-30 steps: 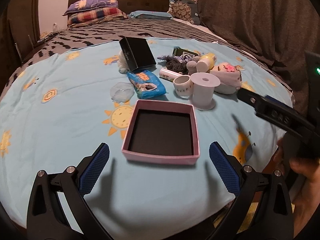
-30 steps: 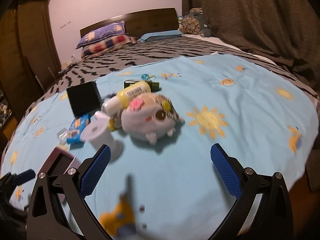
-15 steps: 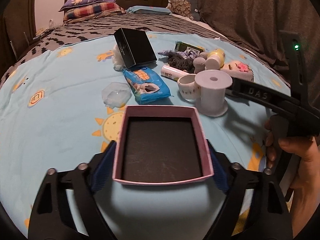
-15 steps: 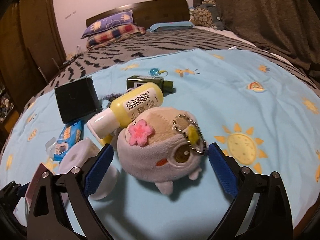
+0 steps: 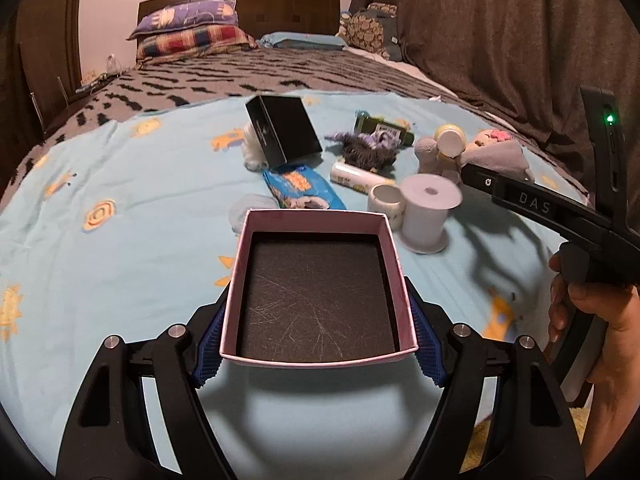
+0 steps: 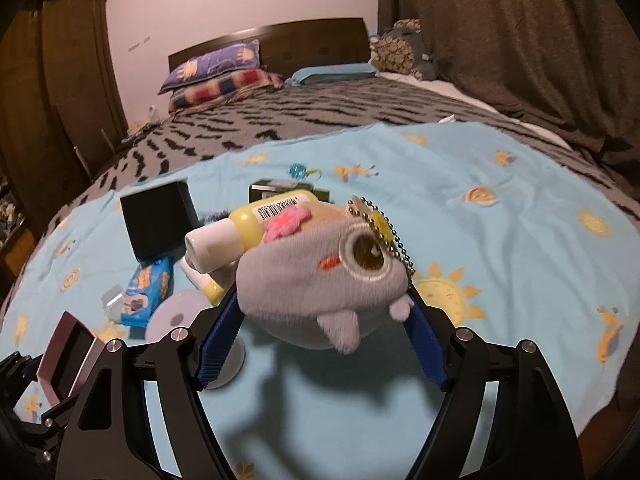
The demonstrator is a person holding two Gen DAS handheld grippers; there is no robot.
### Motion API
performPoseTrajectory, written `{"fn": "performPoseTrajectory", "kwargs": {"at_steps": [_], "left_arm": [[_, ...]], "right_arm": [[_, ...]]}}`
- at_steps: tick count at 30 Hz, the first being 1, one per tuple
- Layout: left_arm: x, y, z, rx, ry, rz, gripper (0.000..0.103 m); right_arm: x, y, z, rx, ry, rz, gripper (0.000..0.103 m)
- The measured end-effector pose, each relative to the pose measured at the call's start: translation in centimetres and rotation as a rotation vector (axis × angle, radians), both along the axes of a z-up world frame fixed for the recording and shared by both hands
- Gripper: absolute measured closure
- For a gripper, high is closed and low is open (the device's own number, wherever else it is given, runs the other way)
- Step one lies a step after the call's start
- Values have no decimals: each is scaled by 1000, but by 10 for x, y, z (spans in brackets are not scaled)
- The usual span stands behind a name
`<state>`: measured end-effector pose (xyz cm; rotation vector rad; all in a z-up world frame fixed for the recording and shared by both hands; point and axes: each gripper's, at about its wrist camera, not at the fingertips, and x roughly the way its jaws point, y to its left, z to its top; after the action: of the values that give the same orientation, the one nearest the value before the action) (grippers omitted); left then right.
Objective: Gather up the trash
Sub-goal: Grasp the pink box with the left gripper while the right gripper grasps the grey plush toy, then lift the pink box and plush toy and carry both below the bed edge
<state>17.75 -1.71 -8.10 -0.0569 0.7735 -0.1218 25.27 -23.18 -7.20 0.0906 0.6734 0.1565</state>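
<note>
One pink box (image 5: 320, 284), open-topped with a scratched black floor, sits between the blue pads of the left gripper (image 5: 318, 338); the pads press its two side walls, and it casts a shadow on the blue sheet (image 5: 120, 280) below. The right gripper (image 6: 324, 330) has just been closing, and its pads now pinch one grey plush toy (image 6: 320, 276) with a pink flower, a brown embroidered eye and a bead chain, also raised over its own shadow.

Counted in the left wrist view: one black box (image 5: 284, 132) at 12 o'clock of the pink box, one blue snack wrapper (image 5: 302, 190) just beyond the pink rim, one clear plastic cup (image 5: 250, 208) at 11 o'clock, one small white cup (image 5: 386, 204), one white spool (image 5: 428, 212) at 1 o'clock, one white tube (image 5: 356, 176), one purple fuzzy clump (image 5: 368, 150), one green box (image 5: 384, 130) and one white tuft (image 5: 254, 150) behind the black box.

Only the left view shows the person's hand (image 5: 592, 320) on the right gripper's handle (a green light glows on it) at 3 o'clock. Only the right view shows the yellow bottle (image 6: 248, 228) full length, its barcode upward, lying at 11 o'clock of the plush, and the sun prints at 3 o'clock. It catches the pink box edge-on at 8 o'clock. Two stacked pillows (image 6: 216, 76) lie at the headboard.
</note>
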Motion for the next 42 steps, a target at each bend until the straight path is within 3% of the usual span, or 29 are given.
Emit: {"fn": "performPoseTrajectory", "kwargs": {"at_steps": [8, 16, 20, 23, 24, 28, 30, 33, 42], "left_arm": [[-29, -4, 18, 2, -30, -12, 30], [-54, 1, 26, -5, -44, -11, 30], [-66, 7, 28, -10, -45, -4, 30], [-73, 9, 29, -11, -47, 0, 30], [-75, 9, 29, -11, -47, 0, 30], [-83, 9, 29, -15, -48, -4, 30], [-84, 11, 28, -15, -46, -1, 30], [-84, 13, 27, -17, -41, 6, 30], [-87, 8, 24, -18, -36, -16, 30]], "right_arm": [[-27, -7, 23, 0, -26, -20, 26], [-62, -10, 26, 38, -1, 16, 27], [-78, -10, 27, 60, 5, 22, 37], [-83, -1, 24, 29, 15, 39, 57], [-82, 1, 21, 28, 30, 41, 58], [-83, 4, 11, -15, 27, 0, 55], [-85, 3, 8, -9, 25, -17, 40], [-90, 3, 5, -40, 24, -57, 27], [-107, -30, -27, -39, 107, -148, 28]]}}
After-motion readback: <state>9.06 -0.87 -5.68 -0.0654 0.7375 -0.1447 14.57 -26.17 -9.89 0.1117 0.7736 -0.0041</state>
